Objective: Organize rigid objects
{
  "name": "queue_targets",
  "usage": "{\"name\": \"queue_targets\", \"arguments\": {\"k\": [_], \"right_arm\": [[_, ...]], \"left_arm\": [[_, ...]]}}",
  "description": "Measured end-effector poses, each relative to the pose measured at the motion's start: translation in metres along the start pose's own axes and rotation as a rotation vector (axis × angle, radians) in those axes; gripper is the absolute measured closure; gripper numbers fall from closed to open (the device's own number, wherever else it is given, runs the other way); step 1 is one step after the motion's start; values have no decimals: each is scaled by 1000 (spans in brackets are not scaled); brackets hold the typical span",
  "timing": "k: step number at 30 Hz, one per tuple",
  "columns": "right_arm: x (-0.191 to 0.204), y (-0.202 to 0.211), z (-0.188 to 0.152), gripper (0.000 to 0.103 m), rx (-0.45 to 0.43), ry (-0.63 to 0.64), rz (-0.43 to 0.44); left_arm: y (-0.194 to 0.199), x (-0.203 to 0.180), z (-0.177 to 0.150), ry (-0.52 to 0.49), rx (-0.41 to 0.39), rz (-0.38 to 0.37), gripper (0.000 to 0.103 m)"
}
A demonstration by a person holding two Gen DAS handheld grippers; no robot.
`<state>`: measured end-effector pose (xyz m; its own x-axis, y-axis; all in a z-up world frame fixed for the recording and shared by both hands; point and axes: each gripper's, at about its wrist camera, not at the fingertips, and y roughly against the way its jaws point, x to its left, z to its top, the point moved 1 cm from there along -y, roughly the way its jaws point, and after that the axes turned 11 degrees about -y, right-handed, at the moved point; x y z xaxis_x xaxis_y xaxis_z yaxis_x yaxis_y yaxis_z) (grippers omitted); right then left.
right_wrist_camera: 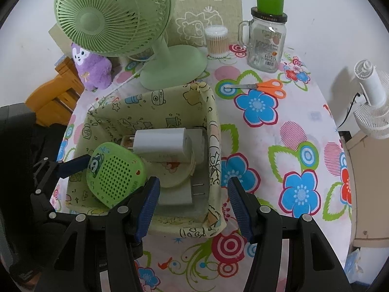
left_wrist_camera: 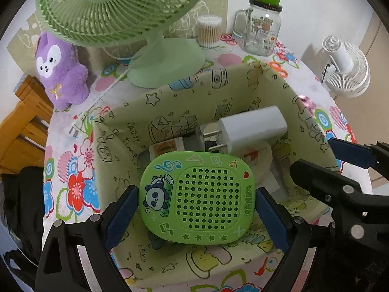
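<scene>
My left gripper (left_wrist_camera: 197,206) is shut on a green panda speaker (left_wrist_camera: 198,198) and holds it over the near end of the fabric storage basket (left_wrist_camera: 184,90). The speaker also shows in the right wrist view (right_wrist_camera: 114,176), tilted inside the basket (right_wrist_camera: 214,131). A white charger plug (left_wrist_camera: 248,129) lies in the basket on other items, and also shows in the right wrist view (right_wrist_camera: 160,143). My right gripper (right_wrist_camera: 194,204) is open and empty, straddling the basket's near right corner. Orange scissors (right_wrist_camera: 260,87) lie on the floral tablecloth beyond the basket.
A green desk fan (right_wrist_camera: 114,17) stands behind the basket, with its loose plug (left_wrist_camera: 75,127) on the cloth. A purple plush (left_wrist_camera: 60,70), a cotton-swab tub (right_wrist_camera: 216,41) and a glass jar mug (right_wrist_camera: 267,41) stand at the back. A white fan (right_wrist_camera: 372,102) stands off the table's right edge.
</scene>
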<state>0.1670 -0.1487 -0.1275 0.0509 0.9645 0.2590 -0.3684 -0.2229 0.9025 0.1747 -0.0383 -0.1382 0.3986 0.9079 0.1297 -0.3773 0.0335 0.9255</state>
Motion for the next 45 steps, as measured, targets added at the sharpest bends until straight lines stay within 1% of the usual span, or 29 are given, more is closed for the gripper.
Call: {"name": "queue_targets", "arguments": {"k": [4,8,16,18,20,23,26,30,36,40,45], "right_arm": [[1,-5,0,42,10,3,-10],[0,-8,0,40,21,-1,-15],[2,-6,0,37,17,-5,-24],[2,-5,0,35,11,-7,-25],[2,-2,0,32,3,-11,-27],[3,2,0,30,-5,-9,-24],[5,8,-3,30,-14,1,-15],[5,17,-6,23,-32,-1,-7],[6,31,-13,19,-63,21,1],[7,40,-18,18,-71,35,8],[11,60,-25,18,-100,80,23]], "left_arm": [[-5,3,0,15,5,-10,8],[-7,1,1,5,5,-15,8],[-9,2,2,19,25,-44,6],[-6,2,2,20,19,-44,2],[-2,2,1,30,5,-27,2],[3,1,-1,28,8,-33,2],[12,-3,-3,22,-5,-15,2],[24,-4,-6,39,-19,4,0],[40,-6,-15,74,-32,58,0],[54,-5,-25,119,-42,80,0],[76,-4,-40,167,-65,108,0]]}}
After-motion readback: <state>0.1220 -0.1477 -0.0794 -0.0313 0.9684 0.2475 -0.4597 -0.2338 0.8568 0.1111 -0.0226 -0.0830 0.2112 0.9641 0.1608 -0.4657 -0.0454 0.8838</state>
